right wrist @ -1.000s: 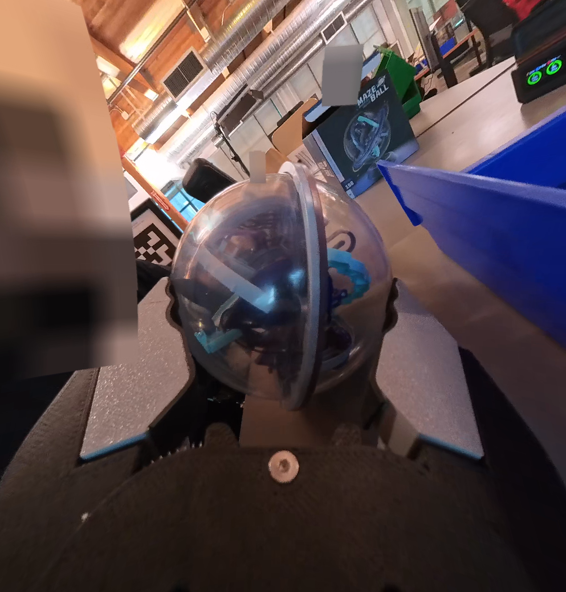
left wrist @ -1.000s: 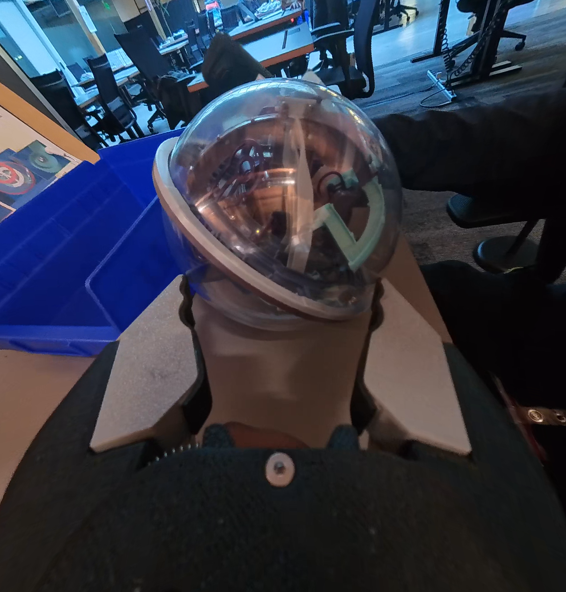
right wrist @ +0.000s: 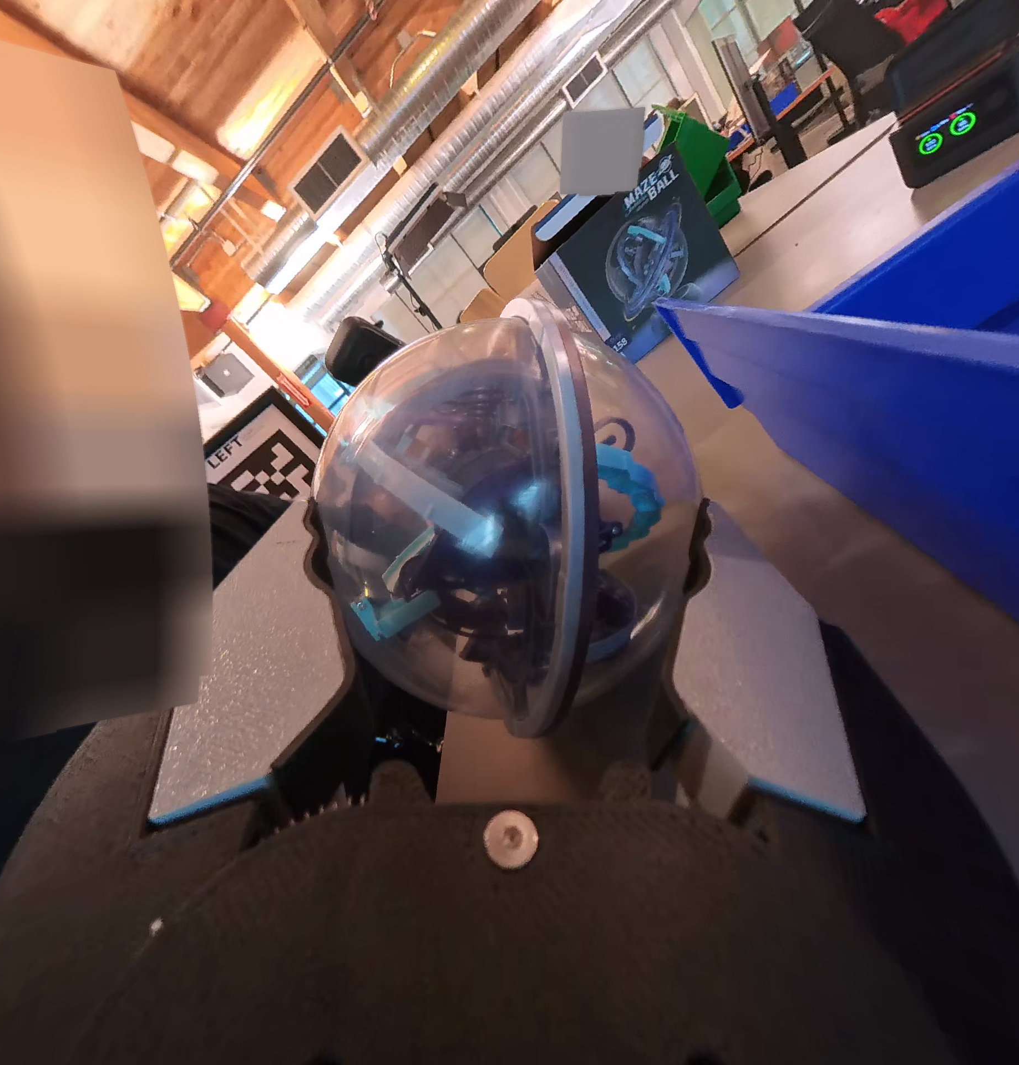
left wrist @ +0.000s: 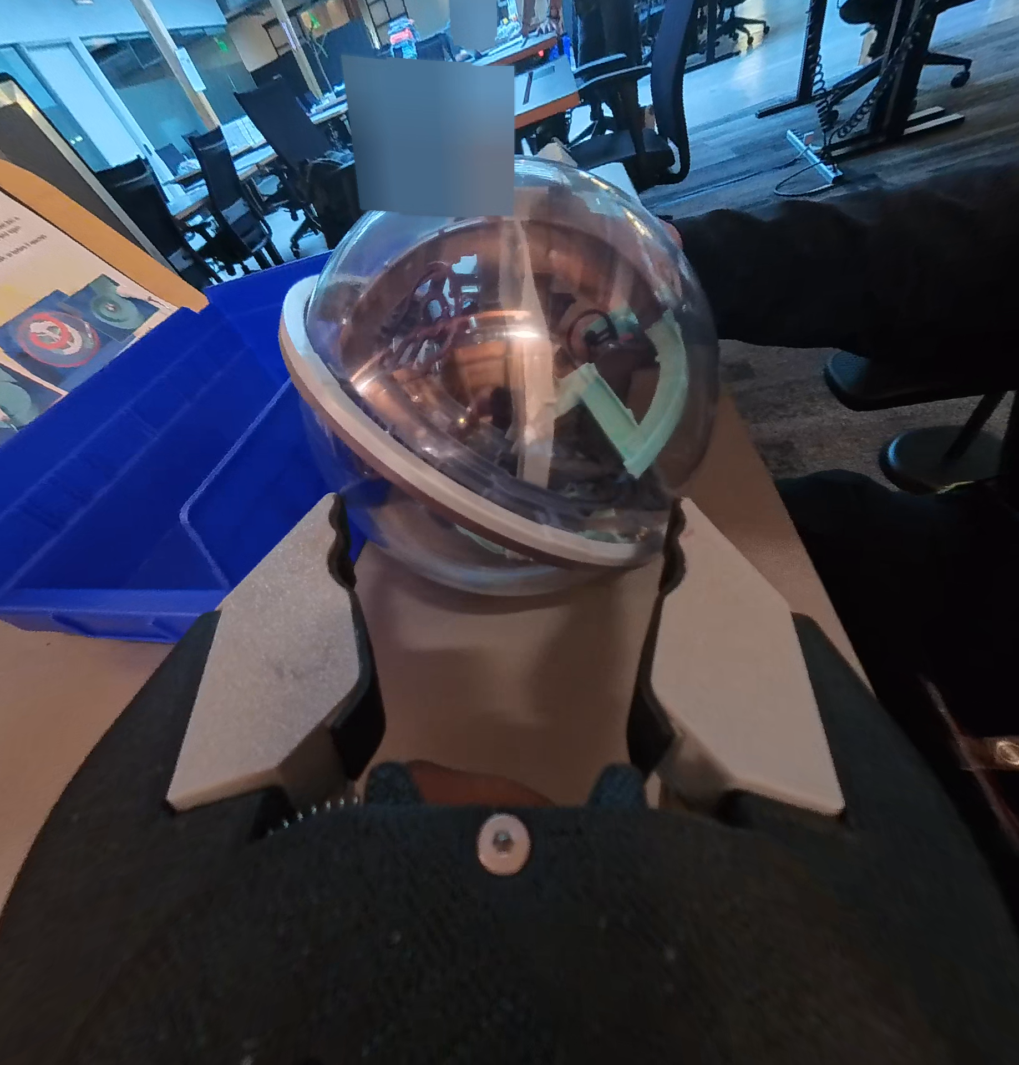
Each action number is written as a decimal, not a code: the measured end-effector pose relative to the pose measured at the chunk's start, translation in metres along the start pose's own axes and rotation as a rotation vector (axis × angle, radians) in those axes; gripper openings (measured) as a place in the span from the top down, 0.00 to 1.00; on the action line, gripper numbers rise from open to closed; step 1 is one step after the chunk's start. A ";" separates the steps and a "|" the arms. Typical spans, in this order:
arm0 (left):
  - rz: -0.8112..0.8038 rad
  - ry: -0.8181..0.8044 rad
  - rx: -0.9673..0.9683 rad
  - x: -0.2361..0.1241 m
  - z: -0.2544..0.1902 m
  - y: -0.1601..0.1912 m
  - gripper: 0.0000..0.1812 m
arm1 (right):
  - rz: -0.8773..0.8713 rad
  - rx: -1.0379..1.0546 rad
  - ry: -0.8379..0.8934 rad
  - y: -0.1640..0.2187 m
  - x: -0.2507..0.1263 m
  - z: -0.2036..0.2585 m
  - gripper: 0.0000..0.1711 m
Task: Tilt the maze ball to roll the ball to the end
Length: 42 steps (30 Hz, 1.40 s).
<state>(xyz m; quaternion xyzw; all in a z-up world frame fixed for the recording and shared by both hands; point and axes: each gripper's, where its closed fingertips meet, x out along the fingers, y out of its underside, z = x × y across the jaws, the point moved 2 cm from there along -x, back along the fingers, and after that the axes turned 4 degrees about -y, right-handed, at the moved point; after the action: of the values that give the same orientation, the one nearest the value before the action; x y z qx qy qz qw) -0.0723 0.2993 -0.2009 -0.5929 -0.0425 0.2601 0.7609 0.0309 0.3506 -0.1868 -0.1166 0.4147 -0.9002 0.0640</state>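
A: Where's the maze ball point(left wrist: 507, 369)?
B: Up off the table point(left wrist: 40, 720), clamped between both grippers. Clear sphere, pale seam ring running diagonally in the left wrist view, near vertical in the right wrist view.

A: Left gripper point(left wrist: 504, 521) state?
B: Fingers spread about as wide as the sphere, black pads pressed on its lower flanks. Pinching it.

A: Right gripper point(right wrist: 507, 530)?
B: Same. Fingers point(right wrist: 317, 536) spread and bearing on both sides of the sphere at about mid-height. Seam ring sits right of centre between them.

A: Inner ball?
B: Can't tell. Glare plus dark track; only pale and teal track pieces point(left wrist: 645, 397) are readable.

A: Surroundings?
B: Blue bin point(left wrist: 126, 461) just to the left in the left wrist view, its near corner beside the sphere. In the right wrist view the bin wall point(right wrist: 899, 438) cuts in from the right, close to the sphere but apart from it. Printed sheet point(left wrist: 40, 323) leaning behind the bin. Product box point(right wrist: 639, 259) standing on the table past the sphere, green bin point(right wrist: 697, 155) behind it. Black device with green rings point(right wrist: 950, 132) far right.

A: Anything blocking?
B: Dark sleeve point(left wrist: 870, 271) reaches in from the right behind the sphere, left wrist view. A marker tag point(right wrist: 265, 455) on the other gripper shows behind it in the right wrist view. Office chairs point(left wrist: 236, 190) and desks well back.
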 end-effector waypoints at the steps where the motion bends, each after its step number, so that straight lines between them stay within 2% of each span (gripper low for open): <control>1: -0.002 -0.002 -0.004 0.000 0.001 0.000 0.41 | -0.005 0.006 0.002 -0.001 0.000 -0.001 0.29; 13: -0.035 -0.028 -0.056 0.000 0.009 -0.003 0.46 | -0.053 0.117 0.011 -0.006 -0.006 -0.012 0.30; 29: -0.032 -0.051 -0.046 0.000 0.010 -0.005 0.49 | -0.067 0.150 0.014 -0.008 -0.008 -0.015 0.30; 42: -0.010 -0.107 0.127 0.000 -0.002 -0.003 0.46 | -0.020 -0.036 0.023 -0.004 -0.004 0.000 0.29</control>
<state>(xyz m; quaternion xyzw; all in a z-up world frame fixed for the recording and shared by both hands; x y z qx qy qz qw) -0.0709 0.2970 -0.1987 -0.5287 -0.0695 0.2896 0.7948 0.0349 0.3547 -0.1843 -0.1113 0.4302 -0.8945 0.0482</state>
